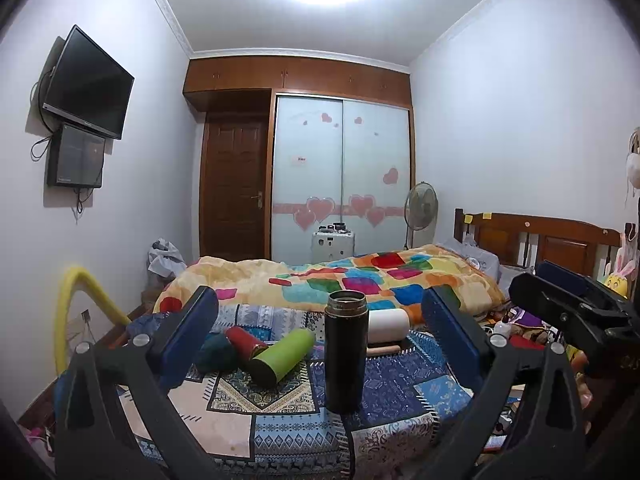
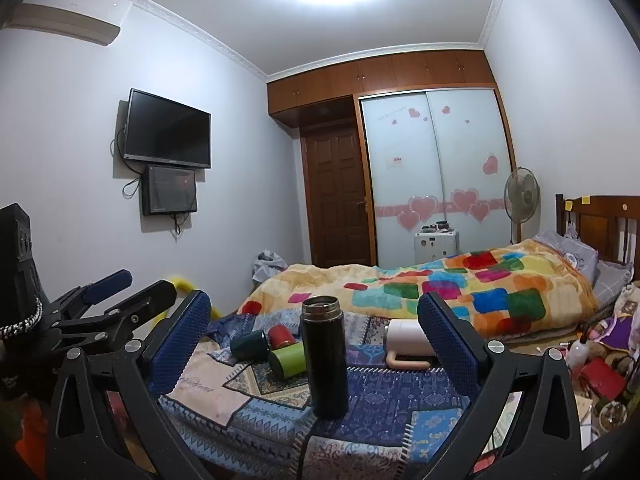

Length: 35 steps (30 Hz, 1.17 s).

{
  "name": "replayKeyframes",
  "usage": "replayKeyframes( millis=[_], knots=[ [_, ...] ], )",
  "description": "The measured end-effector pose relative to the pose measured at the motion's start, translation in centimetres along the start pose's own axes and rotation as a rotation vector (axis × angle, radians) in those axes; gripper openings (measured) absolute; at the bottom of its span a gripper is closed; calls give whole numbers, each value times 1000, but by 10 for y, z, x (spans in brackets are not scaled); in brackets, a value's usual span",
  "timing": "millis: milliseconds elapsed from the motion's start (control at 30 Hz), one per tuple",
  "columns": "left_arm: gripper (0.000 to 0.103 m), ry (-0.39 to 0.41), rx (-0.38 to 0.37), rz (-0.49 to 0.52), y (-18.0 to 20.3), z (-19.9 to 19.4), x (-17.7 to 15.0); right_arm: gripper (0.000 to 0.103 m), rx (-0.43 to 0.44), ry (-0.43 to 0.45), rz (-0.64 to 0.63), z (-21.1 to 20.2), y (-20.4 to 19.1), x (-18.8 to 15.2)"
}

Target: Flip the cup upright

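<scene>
A tall black cup [image 1: 346, 352] stands upright on the patchwork cloth [image 1: 400, 392] covering the bench, its steel-rimmed mouth open to the ceiling; from this low angle I cannot see whether anything is inside it. The left gripper [image 1: 320, 336] hovers in front of it with its jaws spread wide, one blue pad on either side of the cup and neither touching it. The right gripper [image 2: 314, 334] sits just beside the left, its jaws likewise spread wide and clear of the cup. Behind the black cup several other vessels lie on their sides: a green cup [image 1: 282, 356] with its dark end pointing toward me, a red cup [image 1: 246, 342] touching it, and a dark teal cup [image 1: 216, 352] next to that. To the right lies a white mug [image 1: 388, 326] with a pale handle [image 2: 406, 361] resting on the cloth; its mouth faces away, so its contents are hidden. Beyond the bench is a bed under a colourful blanket [image 1: 360, 276].
</scene>
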<state>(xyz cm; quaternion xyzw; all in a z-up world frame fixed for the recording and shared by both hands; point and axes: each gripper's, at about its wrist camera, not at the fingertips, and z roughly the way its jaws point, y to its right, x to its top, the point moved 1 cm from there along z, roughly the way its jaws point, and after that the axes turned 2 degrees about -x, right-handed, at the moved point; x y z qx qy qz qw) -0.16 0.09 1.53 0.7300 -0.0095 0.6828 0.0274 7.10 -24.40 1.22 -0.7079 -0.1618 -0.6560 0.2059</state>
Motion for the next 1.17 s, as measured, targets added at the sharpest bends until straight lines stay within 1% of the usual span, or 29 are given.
replayKeyframes(
  millis=[733, 1167],
  knots=[
    [103, -26, 0, -11, -3, 6, -5, 103, -26, -5, -1, -3, 4, 0],
    [103, -46, -23, -3, -2, 11, -8, 103, -27, -9, 2, -1, 7, 1]
  ],
)
